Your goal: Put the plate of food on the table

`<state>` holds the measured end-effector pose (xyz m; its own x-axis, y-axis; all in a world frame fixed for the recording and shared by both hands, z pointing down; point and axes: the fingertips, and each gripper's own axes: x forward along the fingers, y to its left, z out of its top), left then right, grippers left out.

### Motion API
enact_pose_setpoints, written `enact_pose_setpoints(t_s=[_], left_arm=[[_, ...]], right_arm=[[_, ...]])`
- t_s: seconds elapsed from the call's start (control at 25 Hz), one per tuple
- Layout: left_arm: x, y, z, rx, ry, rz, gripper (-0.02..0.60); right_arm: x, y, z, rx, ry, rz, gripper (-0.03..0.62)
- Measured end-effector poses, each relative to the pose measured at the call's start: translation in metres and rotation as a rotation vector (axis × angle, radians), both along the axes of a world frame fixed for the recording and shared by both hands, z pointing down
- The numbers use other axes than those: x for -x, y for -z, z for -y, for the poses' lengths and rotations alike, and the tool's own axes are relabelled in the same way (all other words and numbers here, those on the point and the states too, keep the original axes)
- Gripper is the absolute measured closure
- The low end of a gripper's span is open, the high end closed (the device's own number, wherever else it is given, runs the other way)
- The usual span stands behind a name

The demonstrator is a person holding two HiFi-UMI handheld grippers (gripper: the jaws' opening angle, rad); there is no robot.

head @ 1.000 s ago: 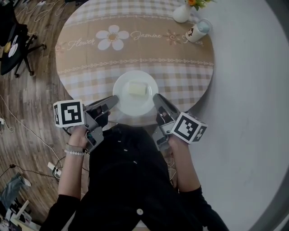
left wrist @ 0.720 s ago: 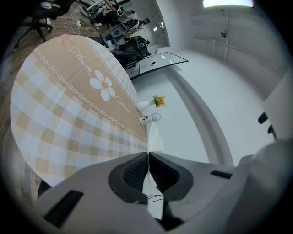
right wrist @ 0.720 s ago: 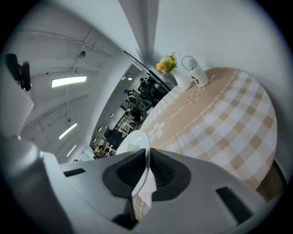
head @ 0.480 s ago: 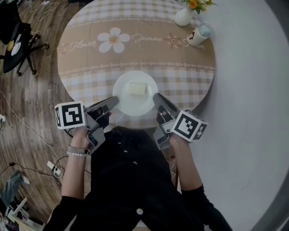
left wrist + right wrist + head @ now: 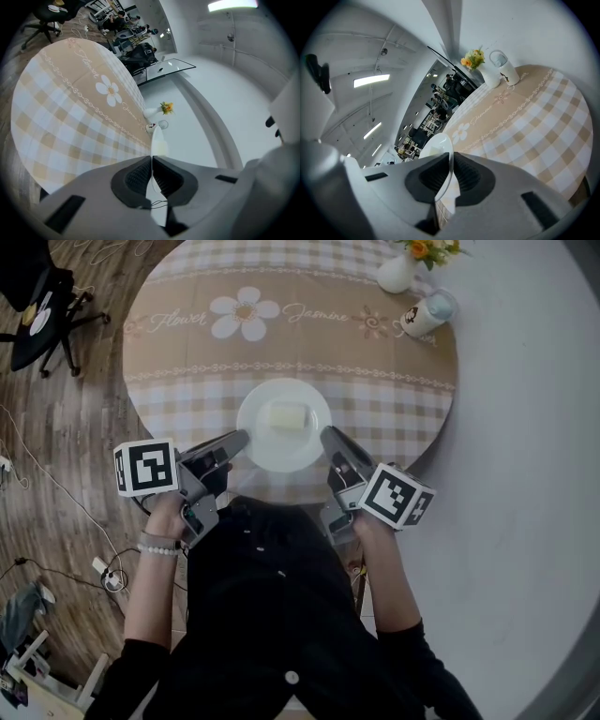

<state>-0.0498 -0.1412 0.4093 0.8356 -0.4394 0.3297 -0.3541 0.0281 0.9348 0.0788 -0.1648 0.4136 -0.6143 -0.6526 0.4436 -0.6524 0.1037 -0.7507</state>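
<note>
A white plate (image 5: 267, 441) carrying a pale yellow block of food (image 5: 289, 416) hangs over the near edge of the round table (image 5: 187, 362). My left gripper (image 5: 241, 438) is shut on the plate's left rim, and my right gripper (image 5: 325, 434) is shut on its right rim. In the left gripper view the plate (image 5: 156, 140) shows edge-on between the pads of the left gripper (image 5: 152, 176). The right gripper view shows the plate (image 5: 436, 143) rim pinched in the right gripper (image 5: 451, 176).
The table wears a beige checked cloth with a flower print. At its far right stand a white vase with flowers (image 5: 401, 270) and a white mug (image 5: 429, 311). An office chair (image 5: 42, 306) stands on the wooden floor to the left. Cables (image 5: 56, 512) trail across the floor.
Both grippers have carried the plate a little forward, further over the table's near edge. Both grips are unchanged.
</note>
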Motion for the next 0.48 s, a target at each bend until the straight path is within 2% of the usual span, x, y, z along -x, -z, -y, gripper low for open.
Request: enact_pose_setpoints(t_s=[0.2,0.32,0.48], left_arm=[[-0.003,-0.005,0.002,0.020,0.008,-0.002,0.574],[-0.004,-0.009,0.009,-0.017,-0.005,0.008,0.574],[-0.009,-0.019,0.019,-0.013,-0.003,0.016,0.574]], right_arm=[[-0.002,-0.006,0.003,0.018,0.009,0.000,0.580],[-0.003,-0.011,0.007,0.024,0.015,-0.001,0.580],[-0.008,-0.021,0.017,0.043,0.022,0.001,0.580]])
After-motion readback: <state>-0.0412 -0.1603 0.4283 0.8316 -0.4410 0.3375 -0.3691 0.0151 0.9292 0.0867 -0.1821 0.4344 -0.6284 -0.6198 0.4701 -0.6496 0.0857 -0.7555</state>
